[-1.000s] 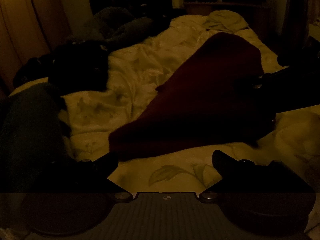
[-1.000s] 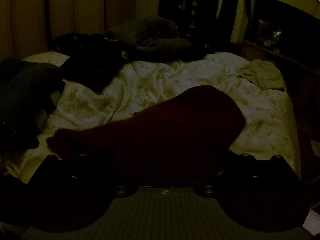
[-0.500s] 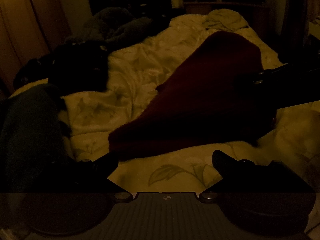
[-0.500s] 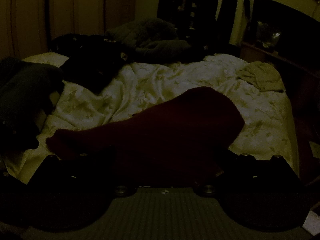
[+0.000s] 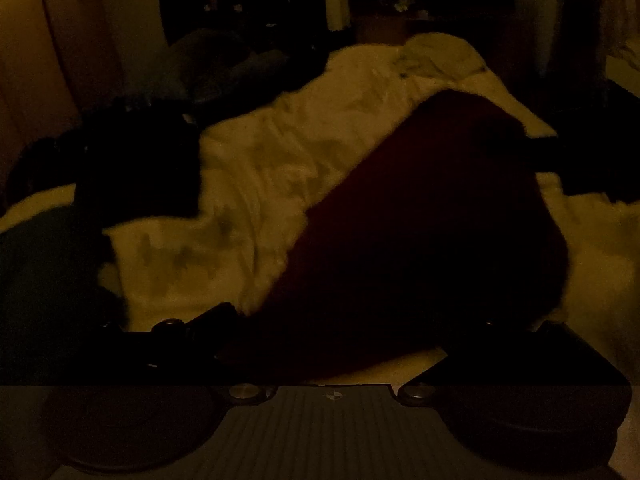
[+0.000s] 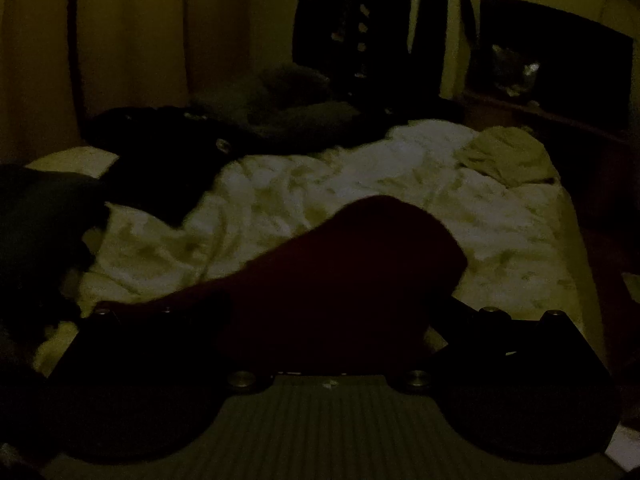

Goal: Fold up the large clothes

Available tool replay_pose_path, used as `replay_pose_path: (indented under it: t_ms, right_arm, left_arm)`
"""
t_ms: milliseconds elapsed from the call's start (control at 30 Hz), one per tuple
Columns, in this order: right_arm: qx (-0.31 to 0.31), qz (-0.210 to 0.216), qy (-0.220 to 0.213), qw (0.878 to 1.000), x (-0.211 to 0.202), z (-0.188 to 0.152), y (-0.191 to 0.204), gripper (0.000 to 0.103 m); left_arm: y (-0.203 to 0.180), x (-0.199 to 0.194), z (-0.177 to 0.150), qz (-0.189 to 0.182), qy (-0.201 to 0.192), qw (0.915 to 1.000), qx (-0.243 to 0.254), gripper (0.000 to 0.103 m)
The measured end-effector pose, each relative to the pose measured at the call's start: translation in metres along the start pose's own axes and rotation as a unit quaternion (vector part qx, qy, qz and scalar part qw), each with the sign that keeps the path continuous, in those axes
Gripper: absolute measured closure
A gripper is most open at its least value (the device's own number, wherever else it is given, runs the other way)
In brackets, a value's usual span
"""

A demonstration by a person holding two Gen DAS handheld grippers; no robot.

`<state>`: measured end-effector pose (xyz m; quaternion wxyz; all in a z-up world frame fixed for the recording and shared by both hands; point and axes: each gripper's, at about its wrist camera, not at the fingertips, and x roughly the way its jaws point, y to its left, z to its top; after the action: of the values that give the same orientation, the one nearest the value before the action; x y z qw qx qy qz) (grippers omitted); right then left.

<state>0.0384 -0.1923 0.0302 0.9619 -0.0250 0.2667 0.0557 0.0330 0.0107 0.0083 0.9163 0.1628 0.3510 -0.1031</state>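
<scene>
Two jaws wide over maroon garment (image 5: 424,216) hem | pale duvet (image 5: 280,168) bare beyond | dark clothes (image 5: 136,168) crowd left edge

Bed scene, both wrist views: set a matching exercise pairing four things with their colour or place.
Things:
1. garment in front of the claws
2. quilt
3. crumpled cloth
4. hanging clothes

Descriptions:
a. at the bed's far right corner
b. dark red
c. against the back wall
d. pale with a leaf print

Pairs: 1-b, 2-d, 3-a, 4-c
</scene>
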Motion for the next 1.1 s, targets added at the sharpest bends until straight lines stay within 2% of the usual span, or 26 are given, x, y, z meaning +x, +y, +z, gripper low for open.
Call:
replay_pose_path:
  t_ms: [100,200,300,367,400,433,500,533,567,633,700,733,833,900,933,1033,1100]
  right_arm:
    - [0.002,-0.035,0.010,0.999,0.016,0.013,-0.017,0.000]
    - [0.065,-0.008,0.044,0.997,0.047,0.026,-0.042,0.000]
    - [0.141,0.033,0.063,0.987,0.088,0.025,-0.062,0.000]
    - [0.195,0.059,0.072,0.976,0.113,0.013,-0.069,0.002]
    - [0.210,0.065,0.067,0.973,0.121,0.004,-0.067,0.017]
    - [0.213,0.053,0.063,0.974,0.125,-0.005,-0.064,0.047]
    - [0.205,0.051,0.055,0.976,0.122,-0.016,-0.056,0.066]
    - [0.199,0.052,0.046,0.978,0.114,-0.019,-0.053,0.070]
    - [0.192,0.055,0.037,0.979,0.105,-0.019,-0.051,0.073]
    - [0.200,0.068,0.021,0.977,0.083,-0.014,-0.055,0.085]
    - [0.227,0.087,0.002,0.970,0.053,-0.010,-0.066,0.087]
    - [0.236,0.095,-0.008,0.967,0.036,-0.009,-0.070,0.087]
    - [0.246,0.105,-0.034,0.963,-0.012,-0.017,-0.081,0.088]
    - [0.257,0.095,-0.038,0.961,-0.041,-0.032,-0.089,0.088]
    - [0.268,0.091,-0.039,0.958,-0.057,-0.043,-0.094,0.088]
    - [0.319,0.079,-0.028,0.944,-0.088,-0.075,-0.113,0.088]
    - [0.325,0.053,-0.009,0.944,-0.100,-0.100,-0.119,0.088]
  left_arm:
    - [0.019,0.029,0.019,-0.019,0.007,0.9997,-0.014,0.000]
    - [0.032,0.068,0.028,-0.075,0.046,0.9957,-0.029,0.000]
    - [0.039,0.105,0.017,-0.136,0.089,0.9825,-0.091,0.000]
    - [0.044,0.120,0.003,-0.167,0.091,0.9718,-0.139,0.000]
    - [0.048,0.123,-0.003,-0.181,0.085,0.9660,-0.164,0.000]
    - [0.051,0.125,-0.008,-0.192,0.082,0.9599,-0.187,0.000]
    - [0.052,0.122,-0.012,-0.222,0.081,0.9489,-0.209,0.000]
    - [0.050,0.117,-0.013,-0.230,0.081,0.9465,-0.211,0.000]
    - [0.048,0.110,-0.012,-0.232,0.078,0.9472,-0.207,0.000]
    - [0.037,0.090,-0.006,-0.222,0.061,0.9568,-0.178,0.000]
    - [0.025,0.065,-0.001,-0.219,0.036,0.9639,-0.147,0.009]
    - [0.019,0.050,0.001,-0.233,0.023,0.9628,-0.136,0.013]
    - [0.002,0.008,0.002,-0.298,-0.006,0.9475,-0.117,0.014]
    - [-0.017,-0.015,0.000,-0.318,-0.018,0.9442,-0.083,0.018]
    - [-0.030,-0.027,-0.004,-0.329,-0.020,0.9419,-0.063,0.022]
    - [-0.074,-0.051,-0.023,-0.354,-0.013,0.9353,0.002,0.021]
    - [-0.101,-0.057,-0.040,-0.357,0.001,0.9326,0.053,0.019]
